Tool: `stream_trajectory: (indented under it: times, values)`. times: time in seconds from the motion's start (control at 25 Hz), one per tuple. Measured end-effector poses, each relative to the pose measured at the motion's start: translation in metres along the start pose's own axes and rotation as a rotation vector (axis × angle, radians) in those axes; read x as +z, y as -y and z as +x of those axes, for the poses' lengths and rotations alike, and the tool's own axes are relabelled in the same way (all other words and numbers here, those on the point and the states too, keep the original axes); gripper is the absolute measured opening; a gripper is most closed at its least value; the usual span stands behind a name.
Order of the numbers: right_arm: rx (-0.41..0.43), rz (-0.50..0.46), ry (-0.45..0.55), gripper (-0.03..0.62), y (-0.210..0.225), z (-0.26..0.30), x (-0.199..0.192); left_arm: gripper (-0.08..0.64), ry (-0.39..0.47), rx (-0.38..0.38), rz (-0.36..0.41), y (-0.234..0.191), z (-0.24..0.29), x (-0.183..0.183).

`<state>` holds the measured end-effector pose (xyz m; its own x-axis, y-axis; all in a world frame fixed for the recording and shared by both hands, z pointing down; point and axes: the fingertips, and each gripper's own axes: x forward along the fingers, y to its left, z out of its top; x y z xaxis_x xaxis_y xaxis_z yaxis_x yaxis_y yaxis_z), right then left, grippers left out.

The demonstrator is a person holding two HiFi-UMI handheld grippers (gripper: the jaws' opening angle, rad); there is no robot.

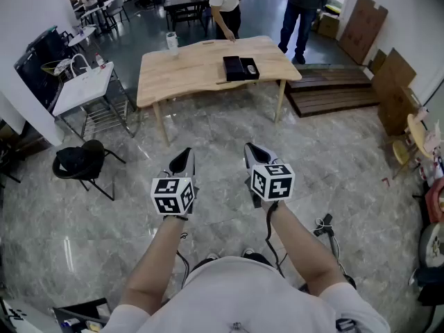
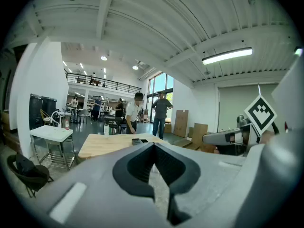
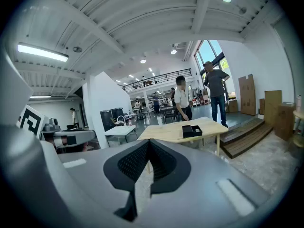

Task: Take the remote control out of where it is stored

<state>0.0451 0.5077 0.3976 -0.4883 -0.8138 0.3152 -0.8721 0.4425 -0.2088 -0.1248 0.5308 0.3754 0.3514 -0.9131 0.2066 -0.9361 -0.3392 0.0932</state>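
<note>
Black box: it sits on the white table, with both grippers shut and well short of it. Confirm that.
Not quite. The head view shows the black box on the wooden table. The left gripper and right gripper are shut and well short of it.

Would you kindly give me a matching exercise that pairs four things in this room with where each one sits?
Things:
1. black box
2. white cup
3. black chair
4. cardboard sheets

Places:
A. on the floor, left side
B. wooden table, right part
C. against the right wall
D. wooden table, far edge, left part

Pairs: 1-B; 2-D; 3-A; 4-C
</note>
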Motion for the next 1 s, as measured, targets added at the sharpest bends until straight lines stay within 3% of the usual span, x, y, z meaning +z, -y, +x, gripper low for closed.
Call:
stream_trajectory:
  times: [1.0]
  values:
    - [-0.011, 0.006, 0.005, 0.026, -0.002, 0.0, -0.005, 0.0, -0.021, -0.012, -0.012, -0.004, -0.001, -0.013]
